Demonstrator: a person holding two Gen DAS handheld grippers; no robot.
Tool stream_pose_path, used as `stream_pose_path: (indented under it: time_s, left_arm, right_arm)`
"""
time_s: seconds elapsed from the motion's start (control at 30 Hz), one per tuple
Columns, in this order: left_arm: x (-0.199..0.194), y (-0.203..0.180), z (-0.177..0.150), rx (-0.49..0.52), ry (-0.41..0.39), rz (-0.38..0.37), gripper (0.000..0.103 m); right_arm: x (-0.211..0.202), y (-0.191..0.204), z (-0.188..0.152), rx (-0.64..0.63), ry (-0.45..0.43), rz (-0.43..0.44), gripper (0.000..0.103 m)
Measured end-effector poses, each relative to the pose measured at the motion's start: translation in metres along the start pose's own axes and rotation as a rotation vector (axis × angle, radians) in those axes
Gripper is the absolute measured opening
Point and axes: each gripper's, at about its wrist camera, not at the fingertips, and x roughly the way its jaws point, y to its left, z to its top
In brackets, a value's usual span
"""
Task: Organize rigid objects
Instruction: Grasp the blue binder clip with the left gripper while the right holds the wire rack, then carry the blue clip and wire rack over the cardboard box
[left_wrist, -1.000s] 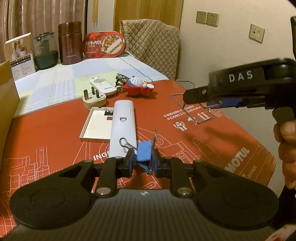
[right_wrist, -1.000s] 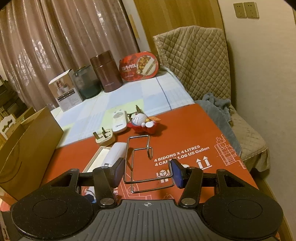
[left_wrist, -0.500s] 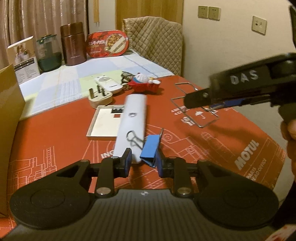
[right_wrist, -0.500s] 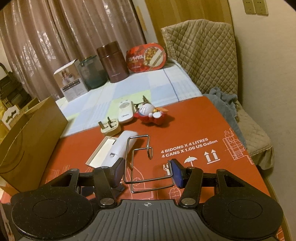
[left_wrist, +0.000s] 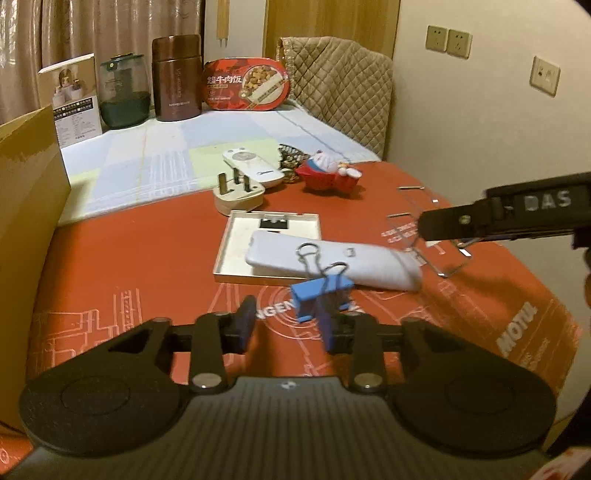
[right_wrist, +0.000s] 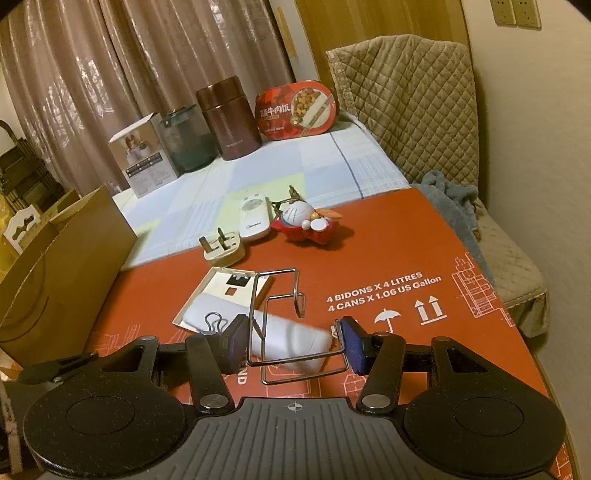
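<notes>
Blue binder clip (left_wrist: 320, 292) sits just before the white remote (left_wrist: 332, 263), our left gripper (left_wrist: 286, 326) opening off it, right gripper (right_wrist: 293, 341) clamping the wire rack (right_wrist: 280, 325).

Both wrist cameras look low, close across the red mat (left_wrist: 147, 258), sharing it

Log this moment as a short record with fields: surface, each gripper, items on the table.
surface: red mat on the table
left gripper: jaws opening, blue binder clip at its right pad
right gripper: shut on wire rack
white remote: lying partly across flat tray
behind: plug, second remote, toy
</notes>
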Motion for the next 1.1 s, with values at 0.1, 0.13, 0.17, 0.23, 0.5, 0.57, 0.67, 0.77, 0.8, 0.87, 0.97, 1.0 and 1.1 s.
stream_pose_path:
  time_s: [0.1,0.13,0.17,0.23,0.5,0.57,0.67,0.77,0.8,0.87,0.97,1.0,1.1]
  left_arm:
    - [-0.003,-0.007,-0.002,-0.012,-0.005,-0.016,0.065]
    - [-0.002,-0.01,-0.002,-0.016,-0.005,-0.016,0.067]
    - [-0.001,-0.013,-0.001,-0.017,-0.005,-0.01,0.069]
    - [0.003,-0.019,-0.001,-0.018,-0.007,-0.004,0.069]
    - [0.027,-0.025,0.007,-0.077,-0.013,0.061,0.061]
    - [0.032,-0.022,0.007,-0.09,-0.002,0.082,0.055]
    - [0.032,-0.016,0.004,-0.092,0.01,0.084,0.043]
    - [0.028,-0.011,0.002,-0.087,0.014,0.078,0.037]
    - [0.026,-0.008,0.001,-0.09,0.017,0.073,0.036]
    - [0.021,-0.005,0.0,-0.088,0.021,0.073,0.036]
    - [0.01,0.001,-0.003,-0.092,0.021,0.075,0.036]
    - [0.007,0.003,-0.002,-0.095,0.021,0.075,0.036]
    - [-0.009,0.009,0.003,-0.104,0.002,0.078,0.036]
  right_arm:
    - [-0.001,-0.001,0.0,0.009,-0.005,-0.002,0.05]
    - [-0.001,-0.002,0.001,0.012,-0.007,-0.003,0.05]
    - [-0.002,-0.003,0.001,0.015,-0.009,-0.003,0.05]
    - [-0.002,-0.004,0.002,0.021,-0.011,-0.003,0.05]
    - [-0.004,-0.01,0.004,0.042,-0.017,-0.008,0.05]
    - [-0.004,-0.011,0.005,0.042,-0.016,-0.008,0.05]
    - [-0.003,-0.01,0.005,0.04,-0.015,-0.003,0.05]
    - [-0.002,-0.007,0.005,0.033,-0.012,0.003,0.05]
    - [-0.001,-0.005,0.005,0.03,-0.012,0.004,0.05]
    - [-0.001,-0.002,0.006,0.022,-0.013,0.006,0.05]
    - [-0.002,0.003,0.006,0.015,-0.02,0.008,0.05]
    - [-0.003,0.005,0.007,0.011,-0.022,0.009,0.05]
    - [-0.006,0.014,0.009,0.002,-0.037,0.021,0.05]
